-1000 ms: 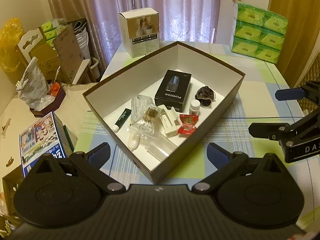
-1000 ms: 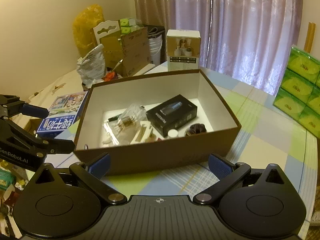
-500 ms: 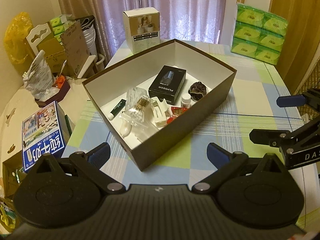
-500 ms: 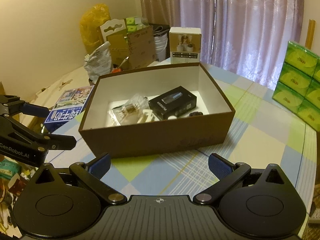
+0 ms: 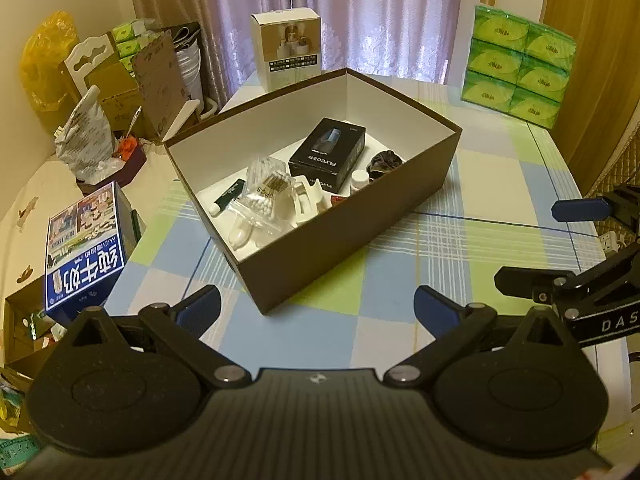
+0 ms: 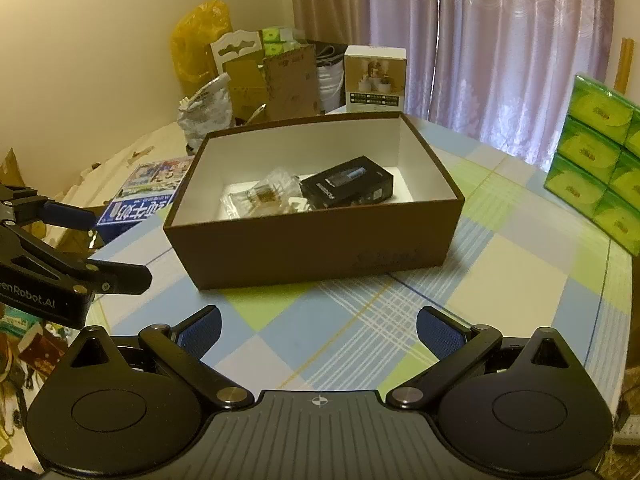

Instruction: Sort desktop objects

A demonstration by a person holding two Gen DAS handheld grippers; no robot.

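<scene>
The brown box (image 5: 352, 216) stands on the checked tablecloth (image 5: 500, 184) straight ahead of both pairs of jaws and well clear of them, with bare cloth between. From the left gripper (image 5: 316, 306) it lies corner-on, its long axis running away up and to the right; from the right gripper (image 6: 318, 324) it is seen broadside, its long axis crossing the jaws from side to side. Neither is clearly nearer, and both grippers have their jaws wide apart and hold nothing. Inside the box, largest first: the black carton (image 5: 328, 152) lies toward the far right end, ahead and a little right of the left jaws; the clear cotton-swab bag (image 5: 264, 200) lies just left of it, nearer the close end; the white bottle (image 5: 359, 179) stands against the near-right wall beside a dark scrunchie (image 5: 382, 160). Nothing loose shows on the cloth, so I judge the sorting largely done. Against the earlier frames, both grippers have drawn back: the box sits farther off, with more cloth in front.
</scene>
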